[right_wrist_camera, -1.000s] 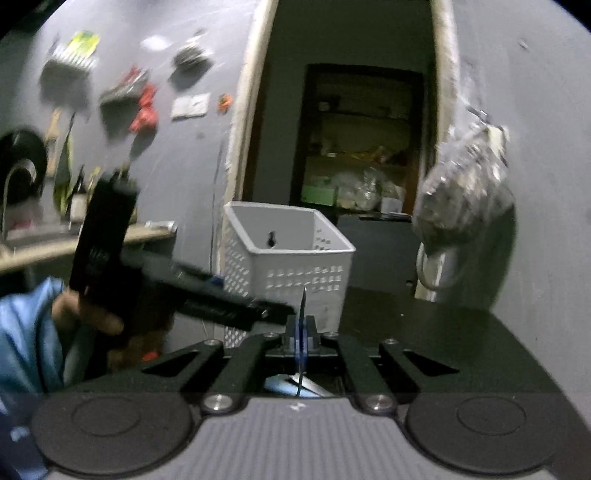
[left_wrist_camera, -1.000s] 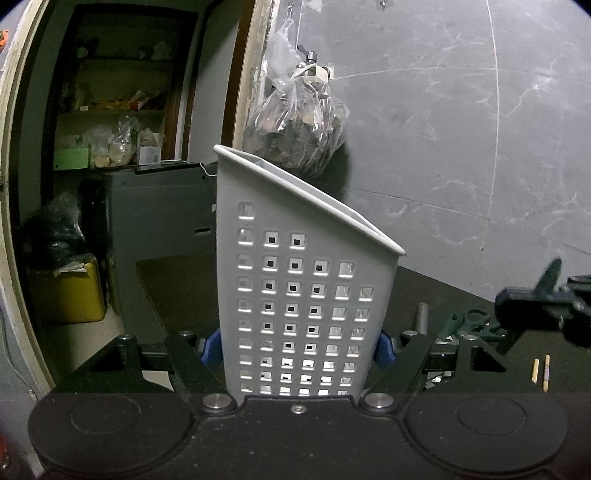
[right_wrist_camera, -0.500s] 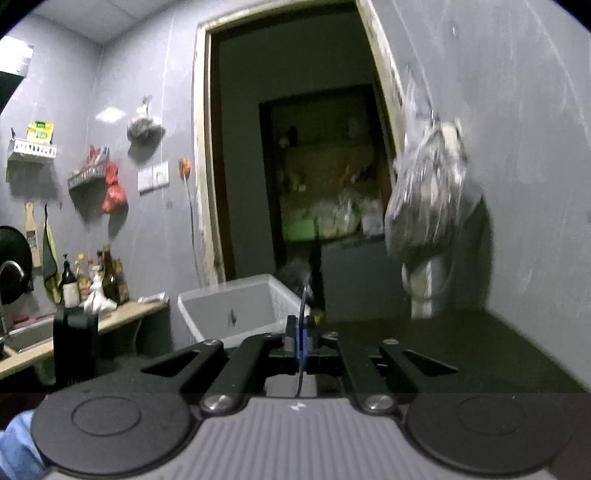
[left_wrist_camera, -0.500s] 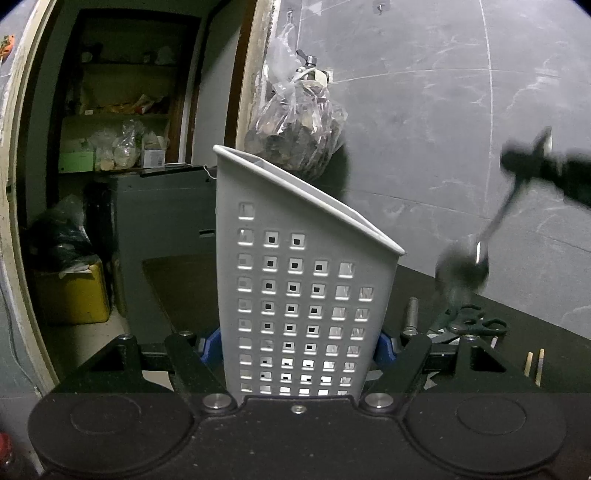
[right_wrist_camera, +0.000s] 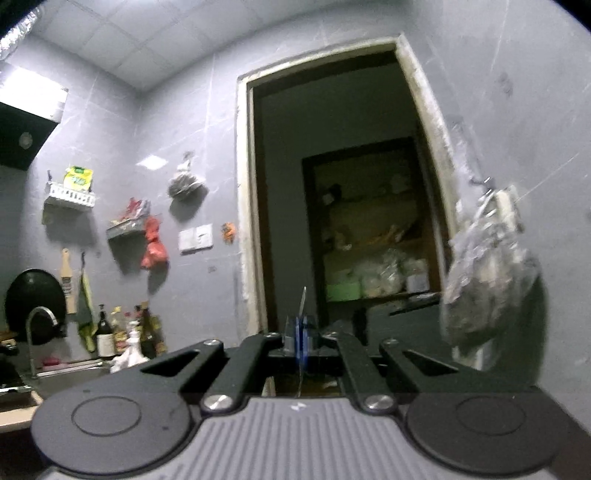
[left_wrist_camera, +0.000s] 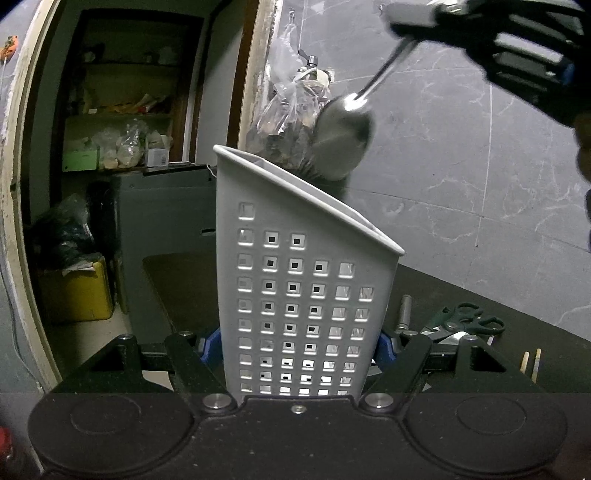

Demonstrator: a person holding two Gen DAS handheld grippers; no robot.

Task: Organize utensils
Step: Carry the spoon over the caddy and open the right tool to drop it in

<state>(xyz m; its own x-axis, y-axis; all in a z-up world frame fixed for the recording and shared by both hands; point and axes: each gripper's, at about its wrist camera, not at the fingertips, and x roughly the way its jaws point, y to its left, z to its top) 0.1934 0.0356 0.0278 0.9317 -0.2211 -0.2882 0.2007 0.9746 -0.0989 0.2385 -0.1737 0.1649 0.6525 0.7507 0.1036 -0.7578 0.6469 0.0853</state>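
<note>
- Currently the left gripper (left_wrist_camera: 299, 347) is holding the white perforated caddy (left_wrist_camera: 295, 280) upright on the dark tabletop (left_wrist_camera: 461, 288); its fingers (left_wrist_camera: 384, 349) are clamped on the caddy's two side walls near the base.
- The right gripper (left_wrist_camera: 417, 18) is entering the left wrist view at 1 o'clock, with its fingers together on the handle of a metal spoon (left_wrist_camera: 343, 136).
- The spoon is hanging bowl-down, above and just behind the caddy's rim; it is not yet inside.
- In the right wrist view only the thin edge of the spoon handle is showing between the closed blue pads (right_wrist_camera: 300, 338).
- Judged progress: an early-to-middle stage. One spoon is being carried toward the caddy, and nothing can be seen standing up out of its open top.
- Remaining work, as judged: green-handled scissors (left_wrist_camera: 461, 323), a cylindrical metal handle (left_wrist_camera: 405, 312) and a pair of pale chopsticks (left_wrist_camera: 530, 363) are lying on the tabletop at 4 o'clock of the caddy.
- Readable writing: none. A yellow-green packet (right_wrist_camera: 77, 178) on a wall shelf is carrying print, but it is too blurred to read.
</note>
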